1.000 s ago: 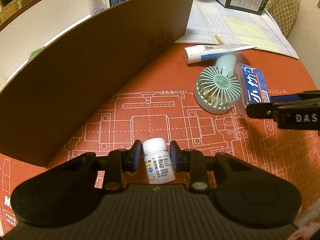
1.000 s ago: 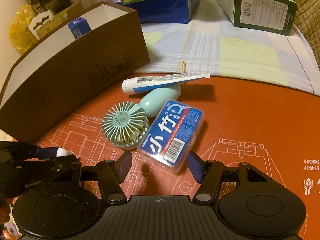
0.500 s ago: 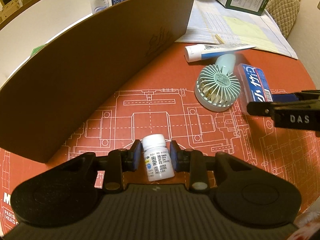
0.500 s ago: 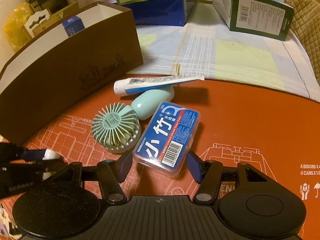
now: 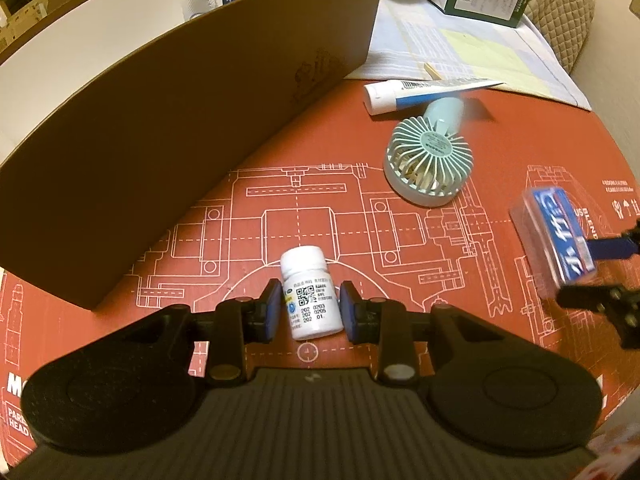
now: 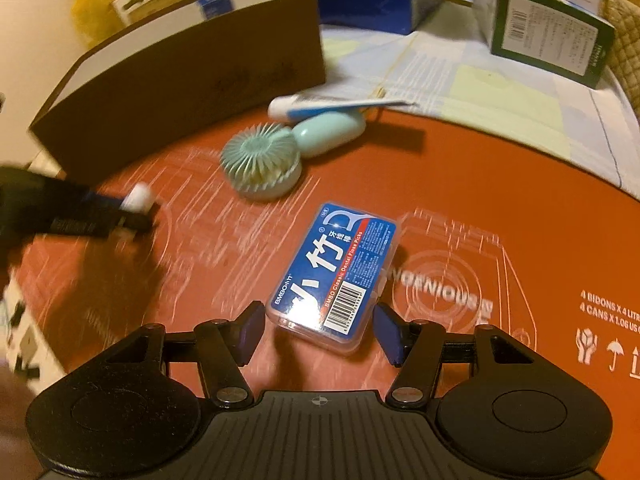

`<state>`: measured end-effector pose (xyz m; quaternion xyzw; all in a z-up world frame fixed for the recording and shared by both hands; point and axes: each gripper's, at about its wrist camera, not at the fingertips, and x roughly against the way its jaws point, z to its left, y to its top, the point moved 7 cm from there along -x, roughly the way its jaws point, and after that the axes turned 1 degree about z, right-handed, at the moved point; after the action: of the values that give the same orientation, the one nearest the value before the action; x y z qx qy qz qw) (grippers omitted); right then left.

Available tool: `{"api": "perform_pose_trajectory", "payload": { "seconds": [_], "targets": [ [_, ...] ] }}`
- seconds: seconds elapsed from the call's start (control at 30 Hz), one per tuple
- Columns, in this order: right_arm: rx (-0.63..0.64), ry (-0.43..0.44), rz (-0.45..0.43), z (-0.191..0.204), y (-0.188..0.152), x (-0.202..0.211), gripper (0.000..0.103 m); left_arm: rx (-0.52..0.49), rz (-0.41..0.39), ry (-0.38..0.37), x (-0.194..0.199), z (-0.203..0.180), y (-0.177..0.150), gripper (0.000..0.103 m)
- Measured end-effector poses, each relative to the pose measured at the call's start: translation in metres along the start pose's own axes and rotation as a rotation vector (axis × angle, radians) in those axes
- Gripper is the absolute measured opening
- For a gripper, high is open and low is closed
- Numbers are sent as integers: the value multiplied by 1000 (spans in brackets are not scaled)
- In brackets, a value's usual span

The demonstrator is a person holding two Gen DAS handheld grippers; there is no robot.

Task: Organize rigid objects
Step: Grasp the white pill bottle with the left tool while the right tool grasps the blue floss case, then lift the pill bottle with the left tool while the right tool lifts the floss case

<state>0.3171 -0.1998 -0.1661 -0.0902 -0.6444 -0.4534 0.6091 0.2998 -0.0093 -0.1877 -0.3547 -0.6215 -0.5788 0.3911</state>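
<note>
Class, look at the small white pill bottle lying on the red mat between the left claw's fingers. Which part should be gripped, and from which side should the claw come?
Grip the white pill bottle across its round labelled body, below the cap. It lies on the red mat, cap pointing away, so the left claw should approach from the base end, one finger on each curved side. The cap end looks narrower and, I'd judge, likelier to slip.

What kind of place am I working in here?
Probably a home table: a red printed mat with a toothpaste tube, hand fan, pill bottle and cardboard storage box.
</note>
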Motion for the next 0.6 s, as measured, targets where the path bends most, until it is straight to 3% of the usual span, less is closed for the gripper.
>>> {"api": "perform_pose_trajectory", "payload": {
  "seconds": [0.2,0.37,0.6],
  "targets": [
    [-33,-6,17,-2,-14,9,57,-15,-9,-6,2,-9,-4,23],
    [-89,-15,-23,0,-4,13,64,-44,-9,-19,4,-23,-10,23],
    [-167,-58,-32,-9,11,-1,65,-26,-6,-11,4,-25,-11,23]
  ]
}}
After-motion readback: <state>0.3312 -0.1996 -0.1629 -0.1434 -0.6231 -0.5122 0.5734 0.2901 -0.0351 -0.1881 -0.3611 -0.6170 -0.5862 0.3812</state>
